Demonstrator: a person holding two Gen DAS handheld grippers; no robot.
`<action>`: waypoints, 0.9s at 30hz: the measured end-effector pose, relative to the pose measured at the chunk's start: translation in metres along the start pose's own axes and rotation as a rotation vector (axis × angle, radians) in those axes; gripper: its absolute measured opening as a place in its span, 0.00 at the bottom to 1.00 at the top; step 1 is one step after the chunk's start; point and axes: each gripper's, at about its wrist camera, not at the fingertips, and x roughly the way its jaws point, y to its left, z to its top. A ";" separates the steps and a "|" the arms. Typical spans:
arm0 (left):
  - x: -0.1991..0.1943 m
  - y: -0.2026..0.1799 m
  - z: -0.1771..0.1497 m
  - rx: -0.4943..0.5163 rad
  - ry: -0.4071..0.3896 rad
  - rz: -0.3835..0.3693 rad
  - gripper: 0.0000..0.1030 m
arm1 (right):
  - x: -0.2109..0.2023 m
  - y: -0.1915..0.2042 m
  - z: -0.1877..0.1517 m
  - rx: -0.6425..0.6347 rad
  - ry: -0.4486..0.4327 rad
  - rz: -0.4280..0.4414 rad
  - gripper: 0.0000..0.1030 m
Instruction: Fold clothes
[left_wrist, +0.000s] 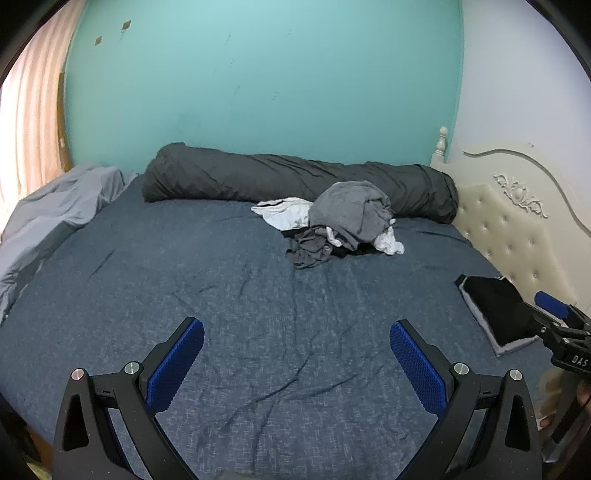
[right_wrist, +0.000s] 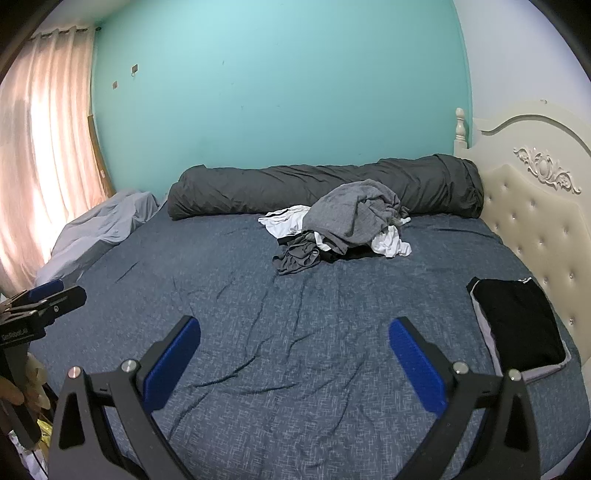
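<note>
you hold your left gripper (left_wrist: 297, 354) and right gripper (right_wrist: 294, 352) over the bed (left_wrist: 258, 314), both with jaws wide apart and holding nothing. a folded stack (right_wrist: 517, 325) lies flat by the headboard (right_wrist: 528, 221). a crumpled pile of clothes (right_wrist: 343, 225) sits against the rolled duvet (right_wrist: 295, 188), left to fold. nothing blocks your reach.

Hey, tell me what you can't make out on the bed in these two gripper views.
- Clothes pile: both views, the grey top covers what lies beneath; number of garments unclear.
- Folded black garment: right wrist view, hides most of the pale piece under it.
- Right gripper: left wrist view, cut off by the edge.
</note>
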 end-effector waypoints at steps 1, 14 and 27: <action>0.000 -0.001 -0.001 -0.001 0.000 -0.001 1.00 | 0.000 -0.001 -0.001 0.001 0.000 -0.001 1.00; -0.004 -0.013 -0.010 0.009 0.016 -0.018 1.00 | 0.002 -0.010 -0.008 0.008 -0.004 -0.009 1.00; -0.006 -0.022 -0.013 0.016 -0.001 -0.035 1.00 | 0.000 -0.013 -0.008 0.015 0.000 -0.020 1.00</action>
